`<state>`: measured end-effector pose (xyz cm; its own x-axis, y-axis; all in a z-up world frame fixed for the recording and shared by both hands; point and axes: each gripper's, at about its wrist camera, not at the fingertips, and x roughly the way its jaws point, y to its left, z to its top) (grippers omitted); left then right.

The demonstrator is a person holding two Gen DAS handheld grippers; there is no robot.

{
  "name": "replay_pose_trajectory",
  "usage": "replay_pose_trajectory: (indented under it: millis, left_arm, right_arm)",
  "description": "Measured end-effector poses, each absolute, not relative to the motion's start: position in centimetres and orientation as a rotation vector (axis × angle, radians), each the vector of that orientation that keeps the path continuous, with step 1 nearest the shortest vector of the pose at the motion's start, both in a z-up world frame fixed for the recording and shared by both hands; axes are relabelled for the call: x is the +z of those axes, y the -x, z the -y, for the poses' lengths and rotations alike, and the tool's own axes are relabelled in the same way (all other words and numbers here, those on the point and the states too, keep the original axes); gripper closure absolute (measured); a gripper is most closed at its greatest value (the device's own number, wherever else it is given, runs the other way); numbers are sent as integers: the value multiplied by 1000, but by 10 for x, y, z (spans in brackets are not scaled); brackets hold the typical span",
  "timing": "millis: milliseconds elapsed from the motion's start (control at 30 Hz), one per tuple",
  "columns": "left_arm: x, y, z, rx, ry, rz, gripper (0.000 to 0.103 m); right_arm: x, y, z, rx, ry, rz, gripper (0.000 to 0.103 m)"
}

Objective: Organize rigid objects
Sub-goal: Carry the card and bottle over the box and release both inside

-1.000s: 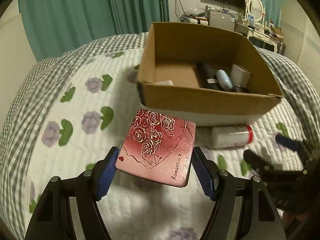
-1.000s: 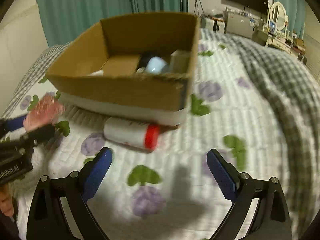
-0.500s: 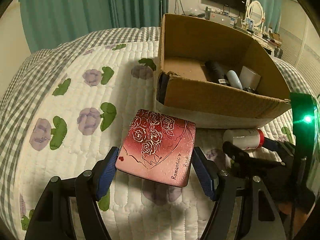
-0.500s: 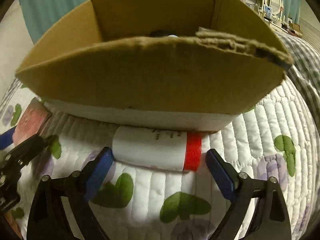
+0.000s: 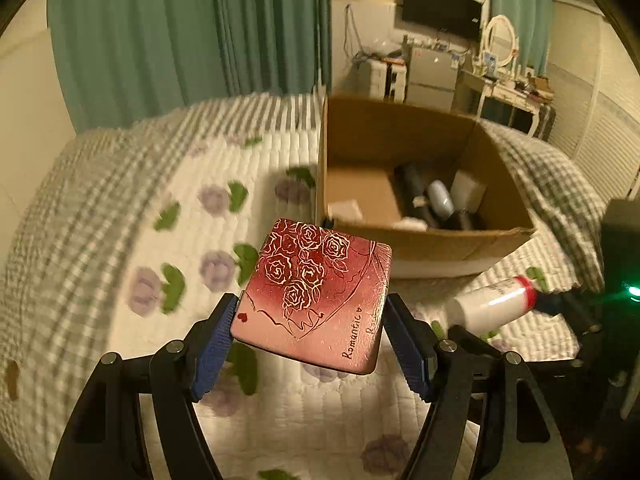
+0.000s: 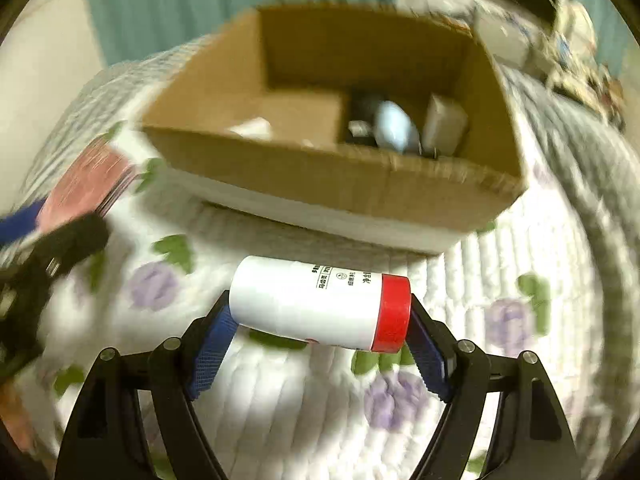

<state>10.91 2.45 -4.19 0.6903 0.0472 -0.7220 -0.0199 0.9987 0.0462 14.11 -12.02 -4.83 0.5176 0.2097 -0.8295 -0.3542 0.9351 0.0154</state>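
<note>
Above the quilt (image 6: 280, 408), right gripper (image 6: 320, 336) has just clamped the bottle (image 6: 316, 308) endwise, cap rightward.

pink rose-printed tin (image 5: 316, 296) tilted, white red-capped bottle (image 6: 320, 309) sideways, both aloft before open cardboard box (image 6: 360, 184)

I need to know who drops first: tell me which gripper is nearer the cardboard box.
Hard to call, perhaps left. The left gripper, holding the pink tin, sits just before the cardboard box's near left corner. The right gripper, gripping the white bottle, faces its front wall.
</note>
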Motion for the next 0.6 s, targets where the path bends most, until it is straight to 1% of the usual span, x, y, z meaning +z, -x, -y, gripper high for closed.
replay_pose_trajectory:
  millis: [133, 300, 400, 500, 600]
  left_arm:
    - [-8, -101, -26, 26, -57, -746, 29]
    - [37, -103, -25, 11, -59, -663, 29]
    - [58, -115, -22, -11, -50, -627, 29]
    - [68, -132, -20, -3, -43, -607, 29]
    - [70, -152, -17, -3, -46, -594, 29]
  right_arm:
    - [6, -123, 131, 359, 212, -896, 23]
    - [65, -111, 154, 367, 175, -791, 23]
    - [89, -118, 158, 374, 133, -741, 23]
    - [112, -135, 157, 377, 115, -675, 23]
    - [122, -155, 156, 383, 121, -647, 23]
